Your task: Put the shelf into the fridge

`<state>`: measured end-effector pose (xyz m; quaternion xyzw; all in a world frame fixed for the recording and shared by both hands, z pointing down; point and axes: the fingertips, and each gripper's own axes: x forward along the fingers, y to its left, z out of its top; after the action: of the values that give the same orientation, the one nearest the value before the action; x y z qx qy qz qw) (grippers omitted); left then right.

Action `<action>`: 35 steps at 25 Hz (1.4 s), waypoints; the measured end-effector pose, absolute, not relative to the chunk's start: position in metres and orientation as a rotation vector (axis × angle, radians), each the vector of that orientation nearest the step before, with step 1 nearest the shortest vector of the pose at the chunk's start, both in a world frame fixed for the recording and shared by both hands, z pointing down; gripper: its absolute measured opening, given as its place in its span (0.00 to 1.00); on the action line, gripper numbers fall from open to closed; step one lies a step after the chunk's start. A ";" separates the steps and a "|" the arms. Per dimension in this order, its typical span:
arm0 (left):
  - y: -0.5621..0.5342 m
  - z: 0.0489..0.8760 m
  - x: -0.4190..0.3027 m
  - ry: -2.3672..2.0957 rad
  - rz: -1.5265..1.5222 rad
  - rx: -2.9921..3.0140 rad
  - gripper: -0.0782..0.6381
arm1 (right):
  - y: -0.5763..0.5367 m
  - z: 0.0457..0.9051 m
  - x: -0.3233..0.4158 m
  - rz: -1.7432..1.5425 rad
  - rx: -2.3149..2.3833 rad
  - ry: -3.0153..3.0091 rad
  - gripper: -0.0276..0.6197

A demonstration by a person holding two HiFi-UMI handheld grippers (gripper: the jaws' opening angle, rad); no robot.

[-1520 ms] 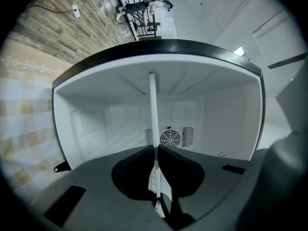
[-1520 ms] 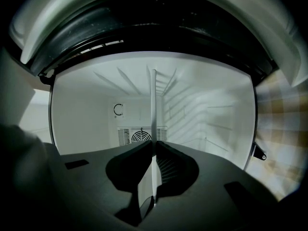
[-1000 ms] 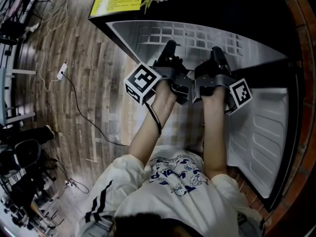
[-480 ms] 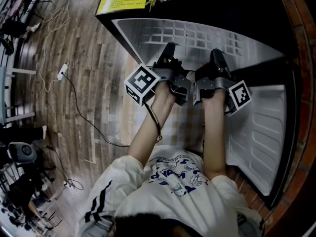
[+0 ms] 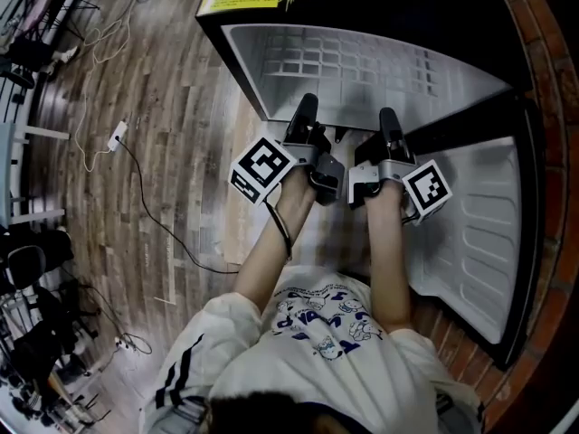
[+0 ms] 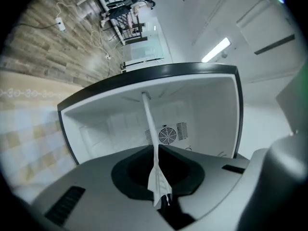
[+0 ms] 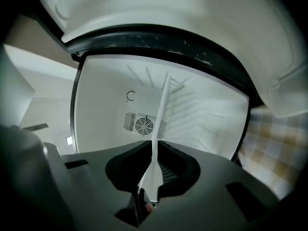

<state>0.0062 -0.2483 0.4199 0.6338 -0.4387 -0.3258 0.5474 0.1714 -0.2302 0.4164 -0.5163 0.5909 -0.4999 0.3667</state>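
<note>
Pinching shelf (image 6: 153,143): left hand-held gripper (image 5: 305,114), right hand-held gripper (image 5: 387,123); fan (image 6: 167,135) only in their views

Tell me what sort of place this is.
Probably a lab or studio workspace rather than a home kitchen. Loose cables and a power strip trail over the wood-look floor, black chairs and gear crowd its left edge, and a small open fridge stands by a brick wall.

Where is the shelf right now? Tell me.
Head view, top centre: the shelf reaches into the open fridge, its near edge clamped by the left claw and the right claw side by side.
</note>
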 end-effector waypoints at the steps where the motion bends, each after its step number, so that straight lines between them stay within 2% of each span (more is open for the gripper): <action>1: -0.245 0.417 0.006 -1.062 -0.749 1.547 0.16 | -0.227 0.415 0.169 -1.257 -1.359 1.563 0.12; 9: -0.216 0.397 0.001 -1.373 -0.434 1.979 0.16 | -0.197 0.388 0.143 -0.738 -1.677 2.094 0.12; 16: -0.198 0.380 0.001 -1.561 -0.244 2.224 0.14 | -0.181 0.372 0.136 -0.445 -1.825 2.254 0.12; 35: -0.163 0.378 -0.005 -1.707 -0.125 2.329 0.13 | -0.150 0.376 0.122 -0.317 -1.875 2.359 0.10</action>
<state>-0.0052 -0.1629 0.3782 0.7994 -0.5860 -0.0430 0.1253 0.1223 -0.1501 0.3759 -0.6178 0.7774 -0.1045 0.0556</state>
